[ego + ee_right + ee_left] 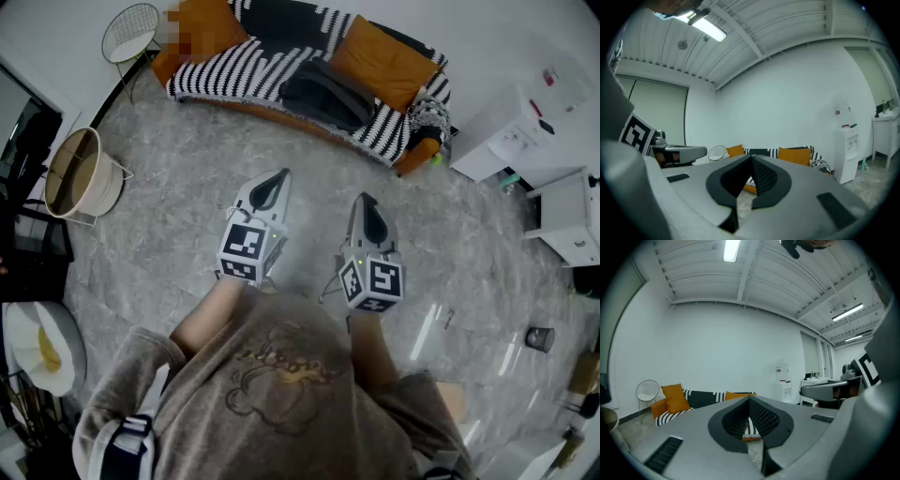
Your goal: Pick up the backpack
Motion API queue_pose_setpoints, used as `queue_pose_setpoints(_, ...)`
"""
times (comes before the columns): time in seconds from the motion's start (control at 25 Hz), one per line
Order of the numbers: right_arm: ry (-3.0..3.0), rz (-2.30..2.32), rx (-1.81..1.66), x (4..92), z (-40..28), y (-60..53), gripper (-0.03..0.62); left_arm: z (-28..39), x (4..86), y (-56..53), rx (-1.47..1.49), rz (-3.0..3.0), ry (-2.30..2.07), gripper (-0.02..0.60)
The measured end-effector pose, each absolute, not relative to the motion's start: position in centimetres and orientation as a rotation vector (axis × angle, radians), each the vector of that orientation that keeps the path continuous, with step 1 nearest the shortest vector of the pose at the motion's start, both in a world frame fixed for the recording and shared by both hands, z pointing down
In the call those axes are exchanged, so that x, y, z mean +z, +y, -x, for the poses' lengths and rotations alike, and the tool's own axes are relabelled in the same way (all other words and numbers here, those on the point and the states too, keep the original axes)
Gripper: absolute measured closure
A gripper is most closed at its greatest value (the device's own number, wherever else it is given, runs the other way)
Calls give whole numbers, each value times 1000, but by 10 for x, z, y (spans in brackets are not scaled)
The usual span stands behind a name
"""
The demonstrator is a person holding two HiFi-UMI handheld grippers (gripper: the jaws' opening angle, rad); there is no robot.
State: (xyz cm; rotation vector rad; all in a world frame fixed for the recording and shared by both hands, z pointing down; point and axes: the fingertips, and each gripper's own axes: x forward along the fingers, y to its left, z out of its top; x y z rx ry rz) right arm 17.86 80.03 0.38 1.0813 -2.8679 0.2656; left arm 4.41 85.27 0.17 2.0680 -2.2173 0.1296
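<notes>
Since I am holding my left claw and right claw clenched and empty, well apart from the sofa, I am risking shoving the backpack, seemingly the dark lump lying on the seat, instead of gripping it, unless they open first. I am counting one backpack, one sofa, two orange cushions, two claws.

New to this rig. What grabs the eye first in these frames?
The black-and-white striped sofa with orange cushions runs along the top of the head view, and the dark backpack lies on its seat. Nearer, the left gripper and right gripper sit side by side over the grey marble floor, both shut and empty, pointing at the sofa but short of it.
</notes>
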Motion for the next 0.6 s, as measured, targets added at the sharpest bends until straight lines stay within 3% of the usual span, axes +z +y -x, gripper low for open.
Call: queue_pose_setpoints(0.6, -2911, -1021, 292, 18, -207, 799, 594, -63, 24, 854, 108, -2011, -2212, 580)
